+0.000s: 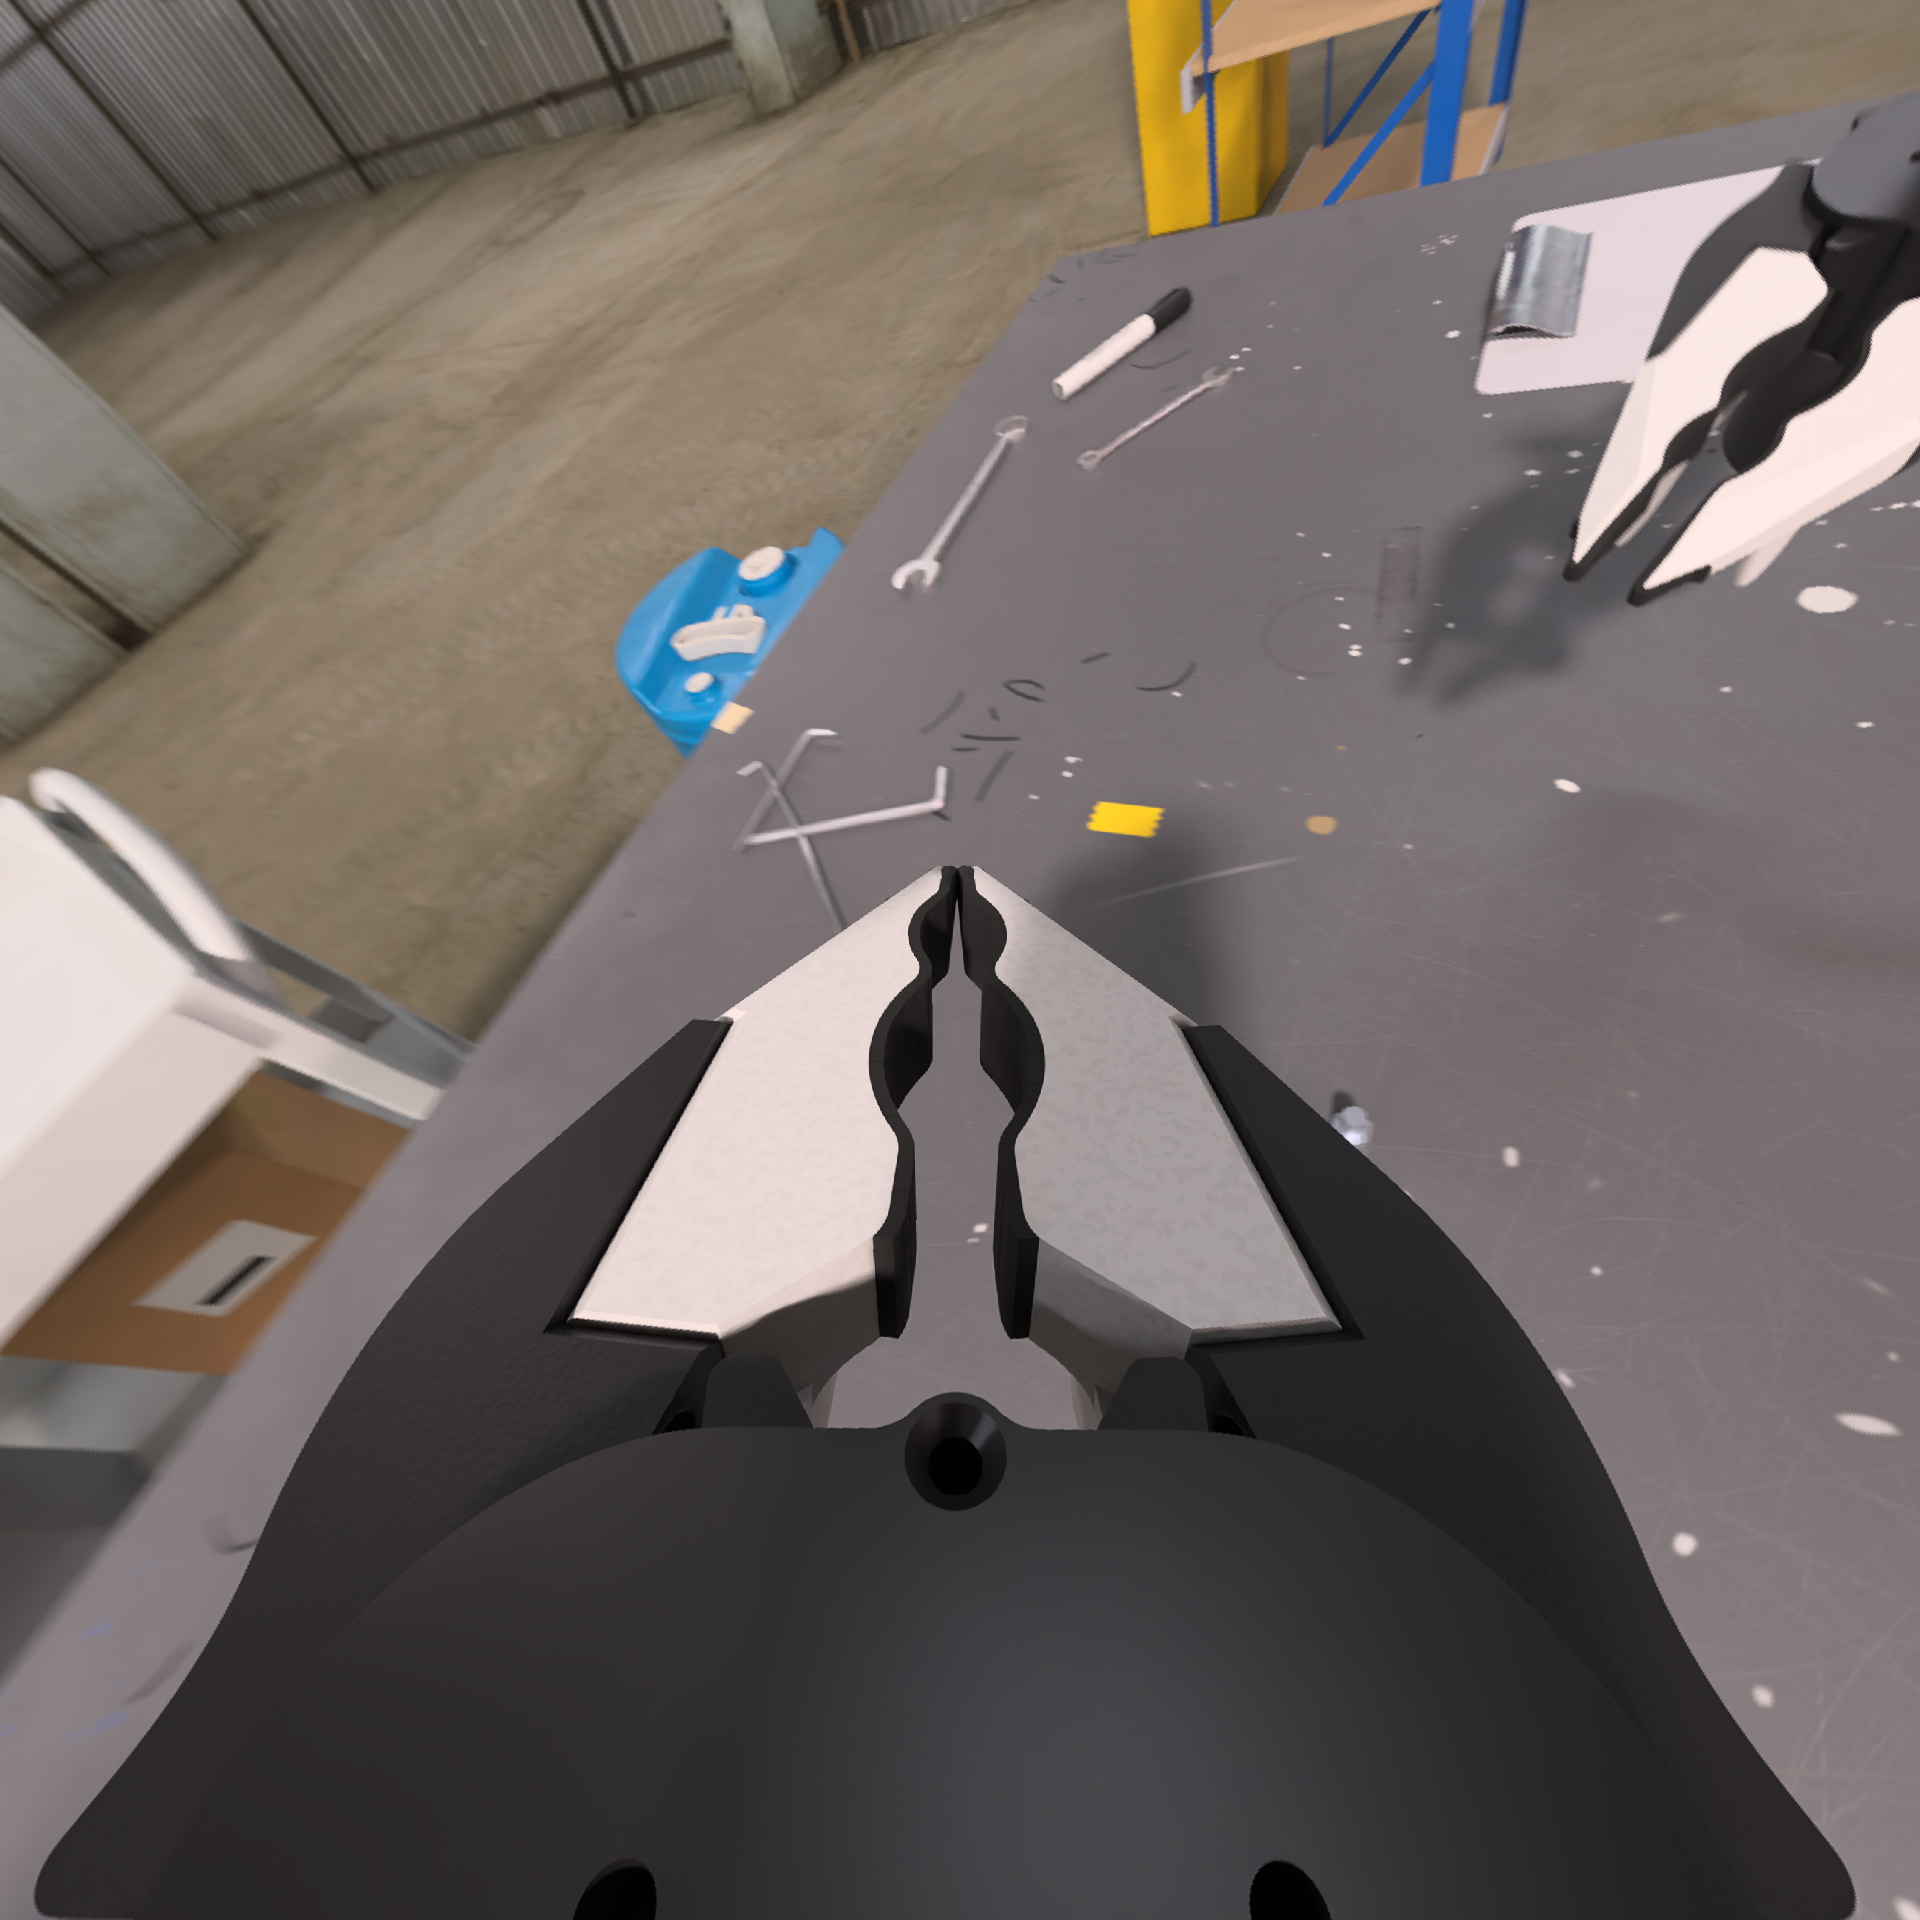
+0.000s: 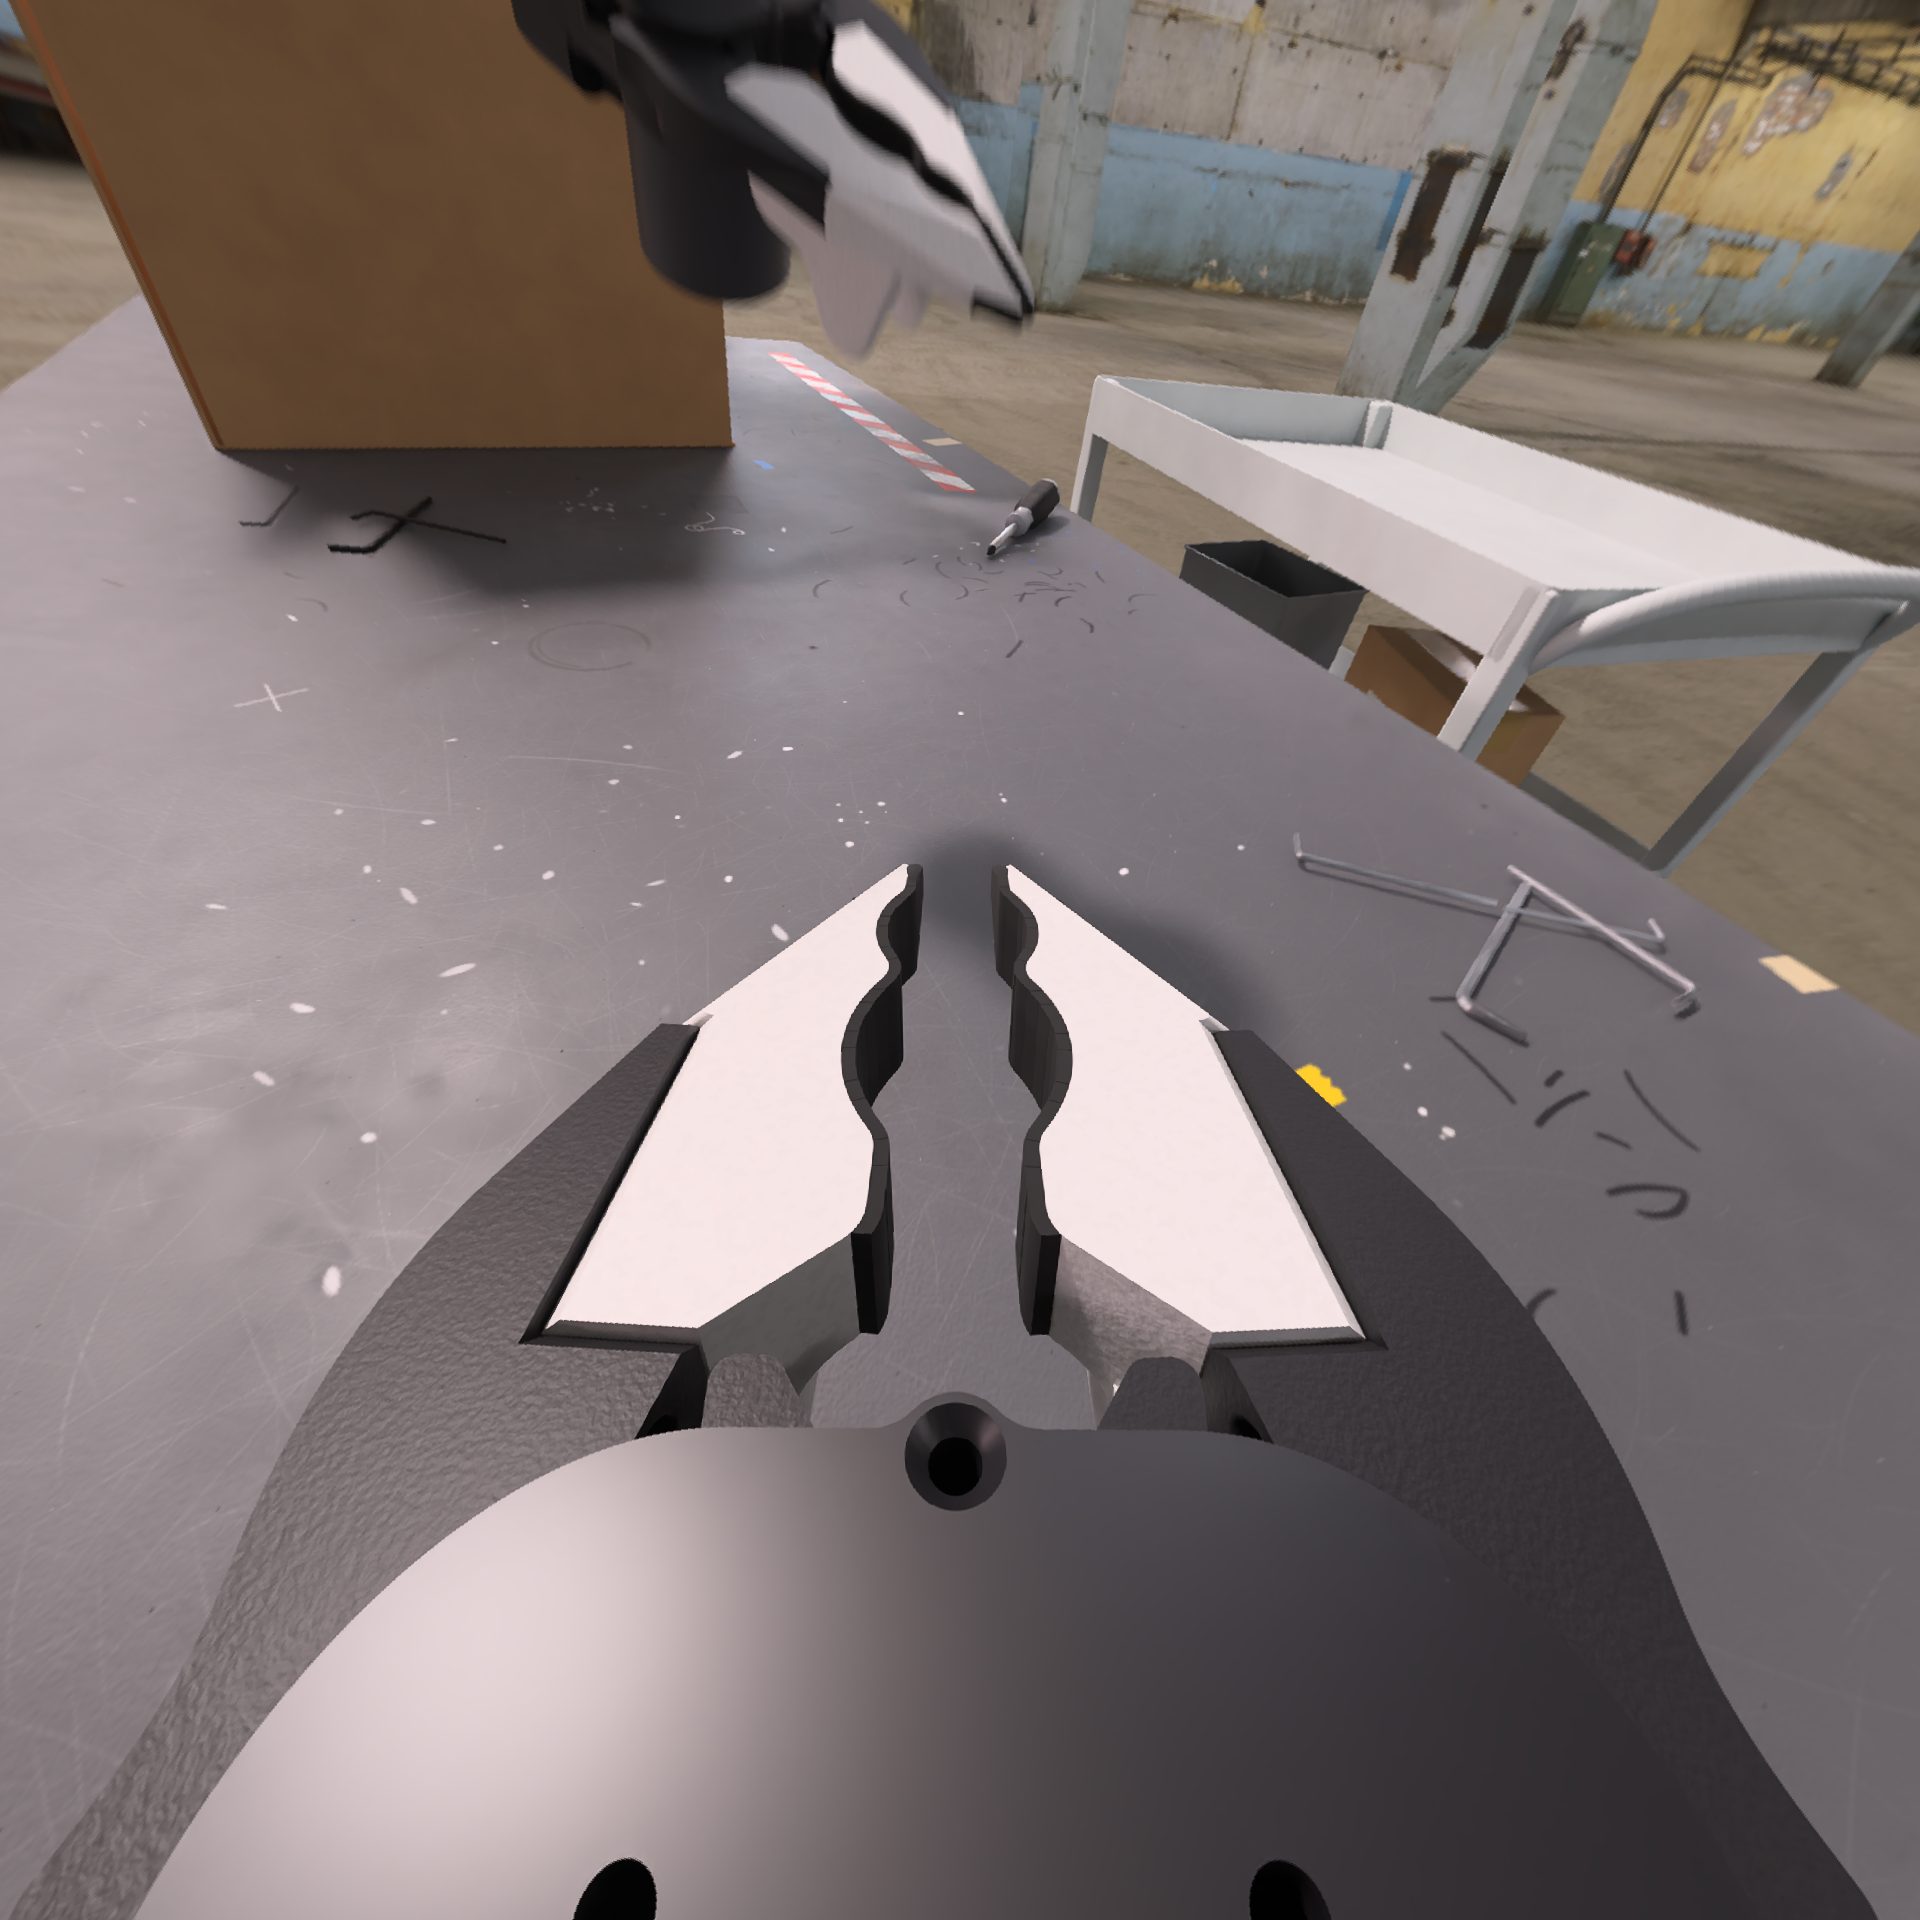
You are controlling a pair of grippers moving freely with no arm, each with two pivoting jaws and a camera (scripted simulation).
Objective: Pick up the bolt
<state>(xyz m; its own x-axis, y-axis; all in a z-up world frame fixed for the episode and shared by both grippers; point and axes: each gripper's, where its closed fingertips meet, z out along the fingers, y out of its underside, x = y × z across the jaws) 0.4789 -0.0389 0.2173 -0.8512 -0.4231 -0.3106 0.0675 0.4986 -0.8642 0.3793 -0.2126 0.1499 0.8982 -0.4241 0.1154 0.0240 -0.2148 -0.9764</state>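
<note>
The bolt [image 1: 1351, 1122] is small, with a silvery body and a dark end. It lies on the grey table [image 1: 1558, 1039], just right of my left gripper's right finger. In the right wrist view a small dark-and-silver bolt [image 2: 1023, 514] lies near the table's far edge, below the left gripper. My left gripper [image 1: 956, 873] is shut and empty, hovering above the table; it also shows blurred in the right wrist view [image 2: 1013, 296]. My right gripper [image 2: 956, 878] is slightly open and empty over bare table; it also shows in the left wrist view [image 1: 1621, 582].
Two wrenches [image 1: 961, 509], a marker [image 1: 1122, 343] and a clipboard [image 1: 1600, 281] lie at the far end. Crossed hex keys [image 1: 831, 810] [image 2: 1538, 925] and yellow tape [image 1: 1124, 819] lie near. A cardboard box [image 2: 416, 208] stands on the table. A white cart [image 2: 1507, 520] stands beside it.
</note>
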